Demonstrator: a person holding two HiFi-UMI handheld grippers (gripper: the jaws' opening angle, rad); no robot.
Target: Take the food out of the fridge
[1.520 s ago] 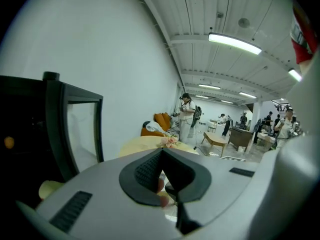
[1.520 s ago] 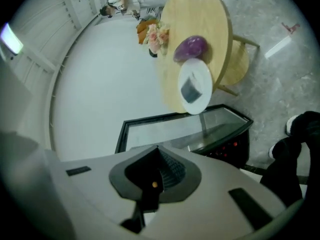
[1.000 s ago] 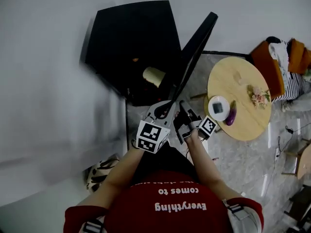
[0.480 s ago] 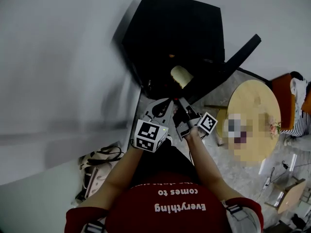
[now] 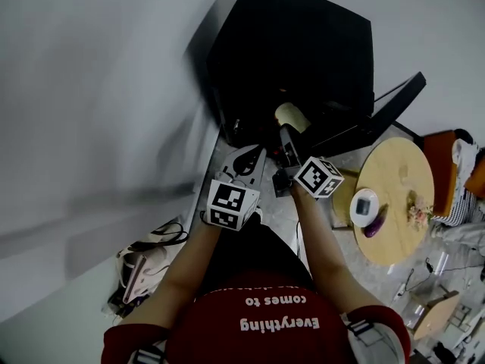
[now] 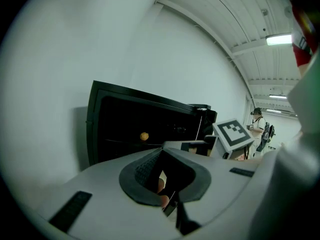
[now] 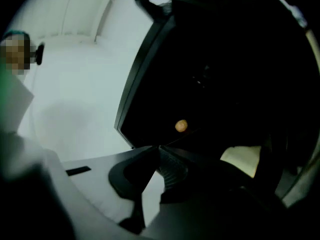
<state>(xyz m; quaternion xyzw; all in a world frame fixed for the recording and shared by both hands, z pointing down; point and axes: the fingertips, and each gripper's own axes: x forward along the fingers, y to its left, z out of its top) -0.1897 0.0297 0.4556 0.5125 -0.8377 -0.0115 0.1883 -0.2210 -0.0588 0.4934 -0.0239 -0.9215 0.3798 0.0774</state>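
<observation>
- Left claw (image 6: 163,147): jaws together, nothing between them, held just outside the open black fridge (image 5: 303,51).
- Small orange food (image 6: 144,136): deep inside the fridge, well beyond both claws.
- Right claw (image 7: 158,147): jaws together, empty, at the fridge mouth.
- Pale food (image 5: 290,117): near the right claw, on its right.
- Fridge door (image 5: 386,112): swung open.

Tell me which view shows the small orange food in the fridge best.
Left gripper view: the orange food is sharp against the dark fridge. The right gripper view blurs it; the head view does not clearly show it.
</observation>
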